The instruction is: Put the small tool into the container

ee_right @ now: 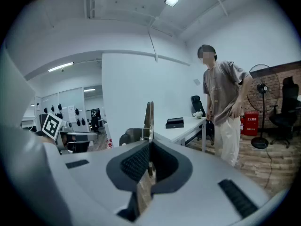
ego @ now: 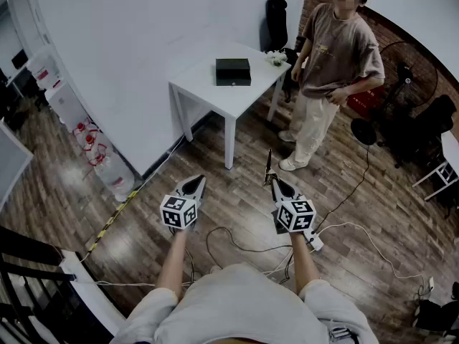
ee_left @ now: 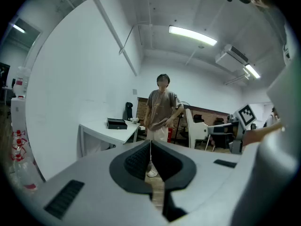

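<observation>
A black box-shaped container (ego: 233,71) sits on a white table (ego: 208,95) ahead of me, by the white wall. My right gripper (ego: 272,180) is shut on a small thin metal tool (ego: 269,162) that sticks up past its tips. It is held over the wooden floor, well short of the table. In the right gripper view the tool (ee_right: 149,119) stands upright between the closed jaws of the right gripper (ee_right: 149,146), with the container (ee_right: 174,123) far behind. My left gripper (ego: 199,180) is shut and empty beside it. The left gripper (ee_left: 150,146) also faces the container (ee_left: 116,124).
A person (ego: 326,70) stands just right of the table. A small white object (ego: 276,58) lies on the table's far corner. Water bottles (ego: 97,149) line the wall at left. Cables (ego: 237,246) trail over the floor. A fan (ego: 410,74) and a chair stand at right.
</observation>
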